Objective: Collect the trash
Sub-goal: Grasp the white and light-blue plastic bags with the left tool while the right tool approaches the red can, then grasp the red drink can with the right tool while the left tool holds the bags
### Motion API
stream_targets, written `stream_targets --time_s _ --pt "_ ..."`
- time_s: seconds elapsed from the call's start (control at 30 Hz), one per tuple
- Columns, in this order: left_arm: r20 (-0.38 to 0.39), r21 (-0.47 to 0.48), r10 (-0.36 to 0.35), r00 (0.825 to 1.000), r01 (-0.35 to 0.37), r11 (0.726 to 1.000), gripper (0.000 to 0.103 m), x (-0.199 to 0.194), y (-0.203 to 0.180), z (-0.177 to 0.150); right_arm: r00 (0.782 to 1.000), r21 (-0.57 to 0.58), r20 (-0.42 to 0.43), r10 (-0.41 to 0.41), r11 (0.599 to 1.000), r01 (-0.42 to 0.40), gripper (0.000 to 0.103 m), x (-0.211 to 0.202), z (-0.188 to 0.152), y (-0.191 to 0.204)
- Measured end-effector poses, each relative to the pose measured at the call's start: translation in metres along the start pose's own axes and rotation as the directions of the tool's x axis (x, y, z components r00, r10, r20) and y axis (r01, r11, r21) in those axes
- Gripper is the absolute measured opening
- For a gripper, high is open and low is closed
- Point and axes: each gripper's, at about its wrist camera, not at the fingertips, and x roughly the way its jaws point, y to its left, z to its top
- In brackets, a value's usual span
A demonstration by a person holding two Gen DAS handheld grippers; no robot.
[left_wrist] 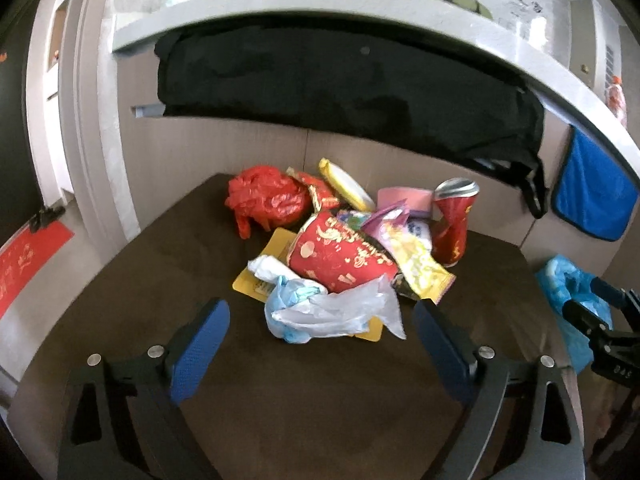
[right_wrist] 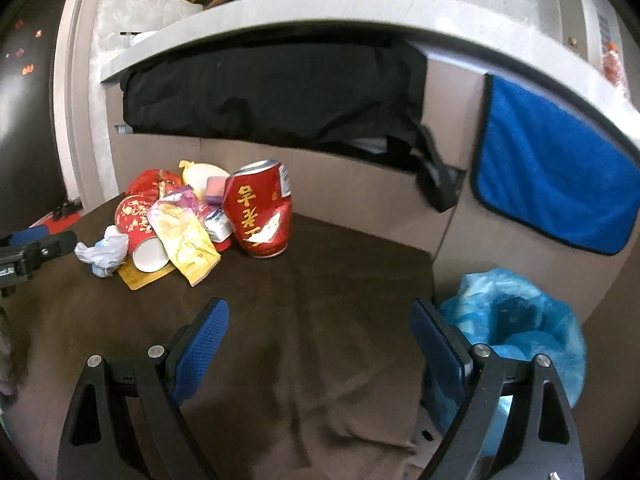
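Trash pile on the brown table, both grippers empty

The left gripper (left_wrist: 320, 344) has its jaws apart, the crumpled plastic wrap (left_wrist: 332, 312) at its twelve o'clock. The right gripper (right_wrist: 320, 344) also stands wide, the red can (right_wrist: 260, 216) at eleven o'clock and the blue-lined bin (right_wrist: 516, 320) at two.

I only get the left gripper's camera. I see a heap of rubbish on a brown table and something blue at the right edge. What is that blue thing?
Observer: A bin lined with a blue bag, open at the top, beside the table.
Operator: And the red can, is it intact?
Observer: No, the red can is dented, standing upright at the heap's right end.
Operator: Is the other gripper holding anything?
Observer: No, the right gripper is open and empty, over bare tablecloth.
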Motion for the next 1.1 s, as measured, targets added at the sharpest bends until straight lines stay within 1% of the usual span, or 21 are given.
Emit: stream_targets --time_s 0.07,0.13,0.2,0.23,0.27,0.33,0.4,0.47,0.5,0.57,0.73,0.8,0.93,1.03,1.1 --pt "-0.03 -0.021 -0.006 1.0 0.005 1.0 0.087 0.012 0.005 0.001 1.0 -0.006 -0.011 0.01 1.0 -0.01 0.09 0.008 0.0 0.003" --pt "-0.061 -0.088 -0.023 0.998 0.017 0.996 0.085 0.025 0.017 0.006 1.0 -0.024 -0.014 0.006 1.0 -0.007 0.09 0.013 -0.001 0.008" --pt "-0.084 -0.174 -0.059 0.995 0.043 0.984 0.083 0.035 0.032 0.013 1.0 -0.039 -0.012 0.008 0.999 -0.008 0.089 0.015 -0.001 0.011" --pt "-0.087 -0.191 -0.063 0.994 0.045 0.98 0.08 0.037 0.036 0.015 1.0 -0.044 -0.012 0.009 0.999 -0.009 0.089 0.015 -0.001 0.012" --pt "-0.093 -0.199 -0.065 0.994 0.045 0.979 0.08 0.04 0.038 0.018 1.0 -0.05 -0.01 0.005 0.999 -0.006 0.089 0.016 0.0 0.013" --pt "-0.131 -0.179 -0.076 0.988 0.052 0.982 0.078 0.05 0.037 0.02 1.0 -0.058 -0.007 -0.002 0.998 0.001 0.089 0.017 0.0 0.014" --pt "-0.173 -0.16 -0.081 0.982 0.053 0.986 0.073 0.06 0.034 0.017 1.0 -0.063 -0.011 0.001 0.998 -0.001 0.089 0.019 0.002 0.015" --pt "-0.2 -0.155 -0.082 0.976 0.051 0.987 0.061 0.069 0.034 0.014 1.0 -0.064 -0.017 0.008 0.998 -0.009 0.089 0.021 0.004 0.015" --pt "-0.23 -0.166 -0.087 0.969 0.049 0.985 0.059 0.072 0.035 0.012 1.0 -0.065 -0.017 0.011 0.998 -0.012 0.089 0.022 0.006 0.016" --pt "-0.24 -0.19 -0.109 0.965 0.064 0.98 0.054 0.077 0.037 0.01 1.0 -0.07 -0.013 0.012 0.997 -0.013 0.089 0.022 0.008 0.018" --pt "-0.209 -0.198 -0.119 0.971 0.077 0.977 0.041 0.075 0.04 0.011 0.999 -0.104 -0.017 0.031 0.994 -0.033 0.089 0.027 0.018 0.031" --pt "-0.184 -0.187 -0.122 0.975 0.087 0.978 0.04 0.067 0.04 0.013 0.999 -0.12 -0.021 0.047 0.992 -0.049 0.089 0.03 0.02 0.038" --pt "-0.113 -0.143 -0.096 0.989 0.079 0.987 0.039 0.04 0.044 0.018 0.995 -0.155 -0.027 0.092 0.983 -0.095 0.086 0.036 0.029 0.053" --pt "-0.083 -0.119 -0.1 0.992 0.089 0.989 0.039 0.026 0.048 0.018 0.989 -0.142 -0.04 0.141 0.979 -0.145 0.084 0.041 0.037 0.061" --pt "-0.061 -0.105 -0.109 0.992 0.103 0.989 0.039 0.018 0.051 0.018 0.98 -0.126 -0.057 0.19 0.972 -0.196 0.081 0.046 0.043 0.067"
